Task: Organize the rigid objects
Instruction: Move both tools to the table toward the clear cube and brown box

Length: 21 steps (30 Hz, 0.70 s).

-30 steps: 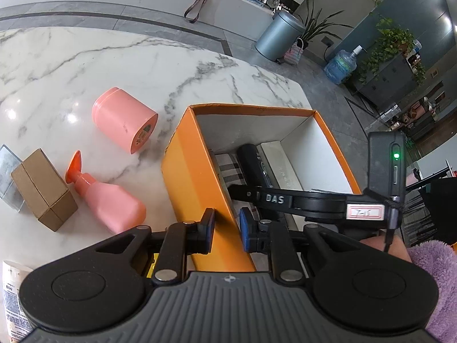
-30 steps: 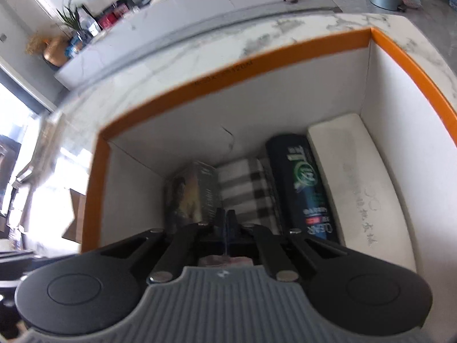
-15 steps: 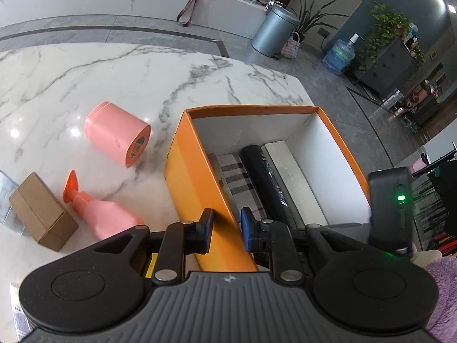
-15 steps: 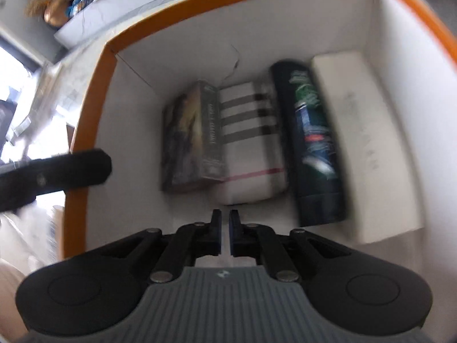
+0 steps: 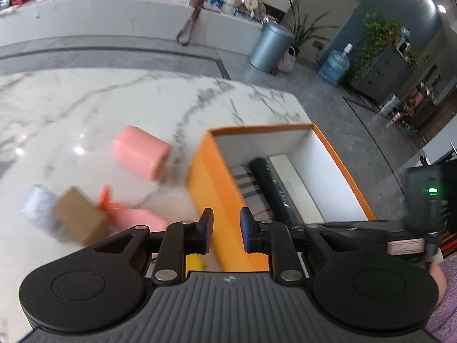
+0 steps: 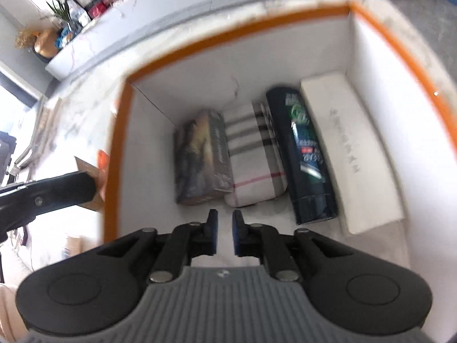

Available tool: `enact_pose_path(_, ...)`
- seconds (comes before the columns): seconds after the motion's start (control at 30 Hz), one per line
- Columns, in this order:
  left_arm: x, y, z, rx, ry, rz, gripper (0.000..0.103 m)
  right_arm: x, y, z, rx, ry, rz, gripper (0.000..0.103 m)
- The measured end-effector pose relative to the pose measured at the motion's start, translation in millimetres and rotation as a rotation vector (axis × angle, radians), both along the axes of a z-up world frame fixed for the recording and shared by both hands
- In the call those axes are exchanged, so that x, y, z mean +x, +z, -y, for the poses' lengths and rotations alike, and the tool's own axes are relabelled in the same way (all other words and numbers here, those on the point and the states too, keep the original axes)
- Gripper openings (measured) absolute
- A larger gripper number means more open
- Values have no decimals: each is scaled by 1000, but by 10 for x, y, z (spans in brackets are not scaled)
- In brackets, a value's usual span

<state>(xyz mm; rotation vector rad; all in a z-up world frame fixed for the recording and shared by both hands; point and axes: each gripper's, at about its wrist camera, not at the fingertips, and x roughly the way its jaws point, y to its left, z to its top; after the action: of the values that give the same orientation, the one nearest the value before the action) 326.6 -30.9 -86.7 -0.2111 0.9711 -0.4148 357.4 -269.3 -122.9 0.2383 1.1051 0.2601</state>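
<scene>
An orange box [image 5: 211,191] with white inner walls [image 6: 242,65] stands on the marble table. In it lie a dark printed box [image 6: 201,157], a plaid pack [image 6: 254,154], a dark bottle [image 6: 305,154] and a white block [image 6: 351,154], side by side. My right gripper [image 6: 224,235] hovers above the box's near end, jaws slightly apart and empty. My left gripper [image 5: 226,234] is open and empty over the box's near left wall. On the table to the left lie a pink cylinder [image 5: 141,153], a pink spray bottle [image 5: 128,217] and a brown carton [image 5: 80,220].
A pale blue pack [image 5: 37,205] lies left of the carton. A yellow item [image 5: 194,261] shows under my left fingers. The table's far edge [image 5: 285,97] drops to a grey floor with a bin [image 5: 270,47]. The left gripper's arm [image 6: 48,193] shows beside the box.
My right gripper has risen out of the box and its jaws have parted a little. My left gripper has pulled back and up; its jaws opened slightly wider.
</scene>
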Motion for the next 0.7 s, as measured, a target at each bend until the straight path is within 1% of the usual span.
enact_pose_path(0.07,-117,103,-197,22,28,30,22,-158,199,-48,7,-10,71,27)
enact_pose_path(0.2,-333,223,-549,72,81,85,22,-388,538,-156,70,-15,198,29)
enact_pose_path(0.27,-404,199,-703,85,103,85,22,-480,655,-322,115,-6,242,34)
enact_pose_path(0.3,-442,170,-769,93,115,82,22,-541,702,-396,131,4,258,34)
enact_pose_path(0.37,-506,91,-880,120,129,75,24,-626,747,-620,130,40,287,37)
enact_pose_path(0.4,-535,45,-932,137,139,69,28,-664,730,-748,115,62,298,39)
enact_pose_path(0.43,-559,-3,-990,150,149,60,30,-688,705,-867,100,83,304,39)
enact_pose_path(0.53,-575,-123,-1164,163,181,40,37,-734,563,-1173,44,135,299,39)
enact_pose_path(0.6,-544,-178,-1245,177,199,55,47,-721,453,-1323,16,151,289,40)
enact_pose_path(0.63,-538,-196,-1296,184,201,67,50,-690,391,-1388,9,155,279,40)
enact_pose_path(0.7,-461,-242,-1353,202,193,82,59,-613,284,-1499,-1,168,259,45)
